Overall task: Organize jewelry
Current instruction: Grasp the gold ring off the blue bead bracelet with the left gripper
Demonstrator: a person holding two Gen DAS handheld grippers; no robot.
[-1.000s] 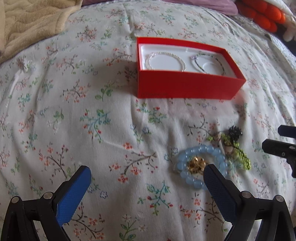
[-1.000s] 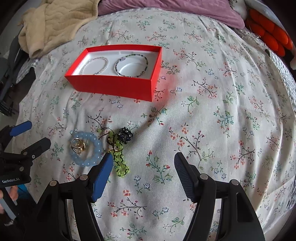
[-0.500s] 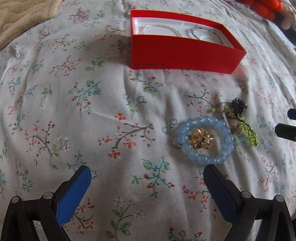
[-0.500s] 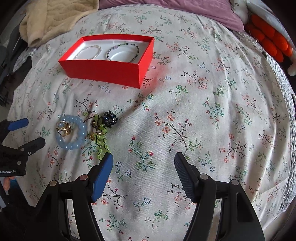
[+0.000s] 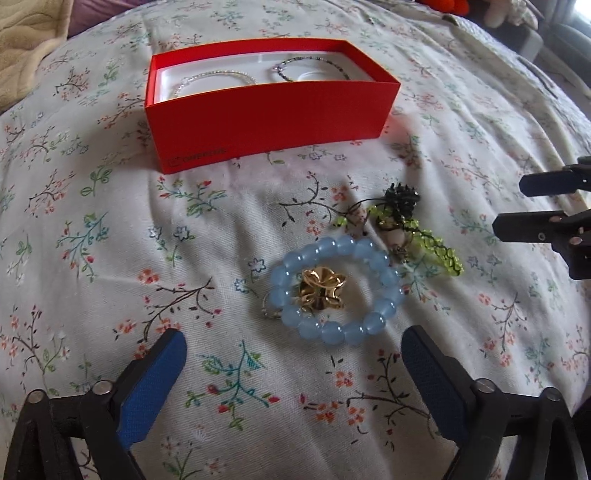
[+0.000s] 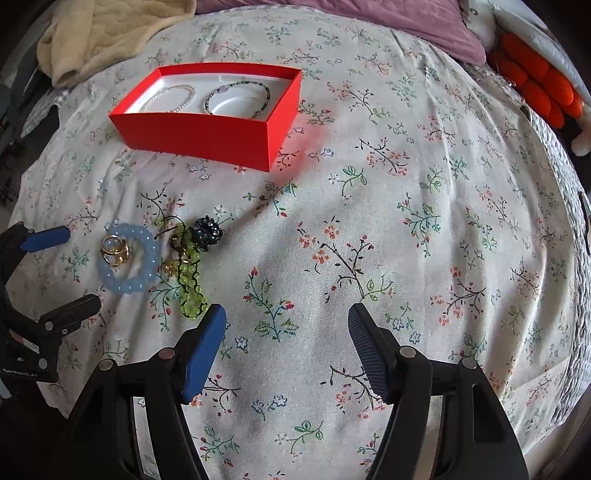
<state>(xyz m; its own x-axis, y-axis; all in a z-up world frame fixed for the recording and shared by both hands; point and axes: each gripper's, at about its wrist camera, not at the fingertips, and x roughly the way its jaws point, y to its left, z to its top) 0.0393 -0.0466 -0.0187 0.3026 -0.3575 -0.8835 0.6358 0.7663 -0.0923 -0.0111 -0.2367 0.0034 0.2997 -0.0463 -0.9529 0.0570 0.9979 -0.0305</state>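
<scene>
A red box (image 5: 266, 122) (image 6: 207, 133) with a white insert sits on the floral bedsheet and holds a white bead bracelet (image 5: 214, 77) and a dark bead bracelet (image 5: 314, 62). In front of it lie a pale blue bead bracelet (image 5: 321, 334) (image 6: 127, 288) around a gold flower piece (image 5: 321, 288) (image 6: 114, 251). Beside them are a green bead strand (image 5: 439, 251) (image 6: 190, 291) and a black beaded ball (image 5: 400, 197) (image 6: 207, 232). My left gripper (image 5: 291, 341) (image 6: 61, 275) hovers just short of the blue bracelet, its jaws closing with nothing between them. My right gripper (image 6: 287, 314) (image 5: 532, 205) stands open over bare sheet, right of the green strand.
The bed's floral sheet (image 6: 406, 221) slopes away to the right. A beige blanket (image 6: 110, 33) lies at the back left, a purple pillow (image 6: 369, 18) at the back, and an orange plush thing (image 6: 535, 81) at the back right.
My left gripper has come lower and nearer to the blue bracelet, rolling a little, and its jaws have narrowed slightly. The right gripper has stayed about where it was.
</scene>
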